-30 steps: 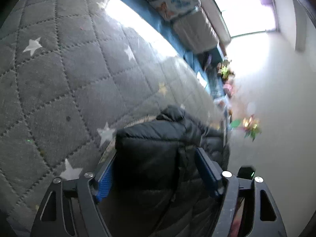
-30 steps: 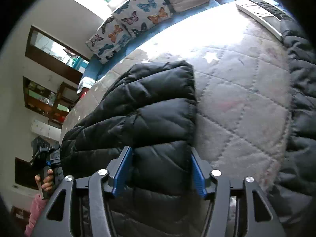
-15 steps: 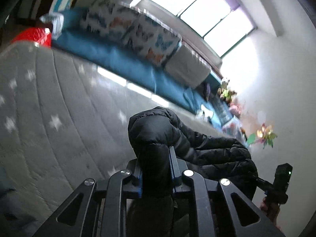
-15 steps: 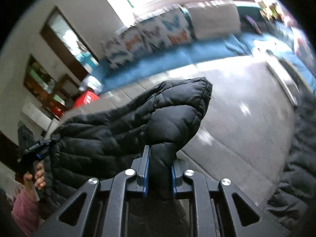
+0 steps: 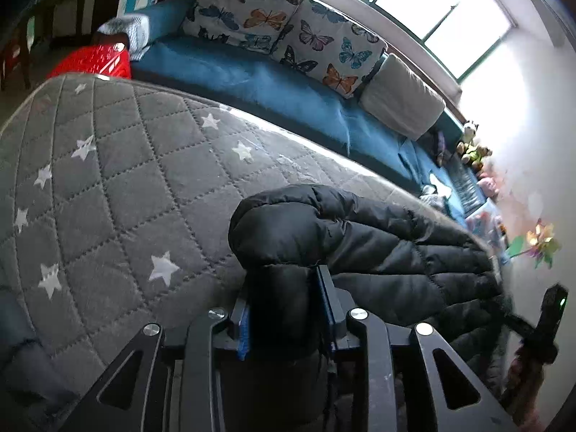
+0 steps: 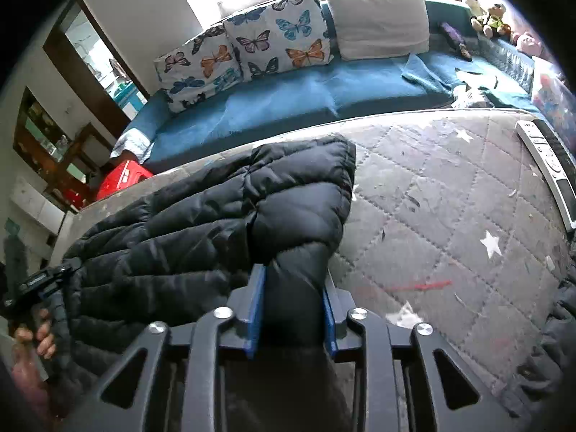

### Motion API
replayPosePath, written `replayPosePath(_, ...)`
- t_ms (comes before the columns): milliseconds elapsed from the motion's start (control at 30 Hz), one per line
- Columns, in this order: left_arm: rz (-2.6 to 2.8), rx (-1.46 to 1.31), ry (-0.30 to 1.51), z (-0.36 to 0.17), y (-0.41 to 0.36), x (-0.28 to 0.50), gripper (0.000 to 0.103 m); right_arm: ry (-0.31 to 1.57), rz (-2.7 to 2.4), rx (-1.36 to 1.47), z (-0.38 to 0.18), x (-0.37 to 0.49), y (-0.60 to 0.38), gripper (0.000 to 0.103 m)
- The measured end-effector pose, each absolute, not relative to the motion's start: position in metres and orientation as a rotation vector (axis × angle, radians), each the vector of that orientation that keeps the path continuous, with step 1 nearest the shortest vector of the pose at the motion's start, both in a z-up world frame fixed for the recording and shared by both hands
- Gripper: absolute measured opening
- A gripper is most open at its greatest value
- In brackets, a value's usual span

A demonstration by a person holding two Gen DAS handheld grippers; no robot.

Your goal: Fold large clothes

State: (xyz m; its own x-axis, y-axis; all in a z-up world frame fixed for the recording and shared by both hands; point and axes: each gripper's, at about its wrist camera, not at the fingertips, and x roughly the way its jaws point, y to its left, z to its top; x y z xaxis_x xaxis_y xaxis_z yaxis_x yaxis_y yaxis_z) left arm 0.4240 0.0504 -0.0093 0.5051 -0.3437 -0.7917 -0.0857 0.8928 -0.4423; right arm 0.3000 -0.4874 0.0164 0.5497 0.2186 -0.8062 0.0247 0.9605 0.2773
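With the left gripper (image 5: 286, 309) and right gripper (image 6: 292, 309) each clamped on the puffy black quilted jacket (image 6: 230, 216), its slick fill risked slipping free mid-fold.

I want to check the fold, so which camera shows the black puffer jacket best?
The right wrist view: the black puffer jacket spreads broadly across the quilted mat, clamped by the right gripper. The left wrist view shows a bunched end in the left gripper, the rest stretching away.
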Motion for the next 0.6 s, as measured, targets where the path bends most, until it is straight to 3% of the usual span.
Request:
replayPosePath(167,-0.145,-0.484,0.981,0.038,0.07,0.388,0.034,0.964,0.165,0.302,0.06,0.259,-0.494,0.034)
replayPosePath(333,-0.177,-0.477,0.887,0.107,0.082,0.304,0.065,0.928,0.191,0.224,0.107,0.209,-0.477,0.043)
replayPosePath(600,-0.343,-0.405,0.917,0.143,0.066,0.163,0.065,0.858,0.248,0.149,0.154,0.118,-0.448,0.05)
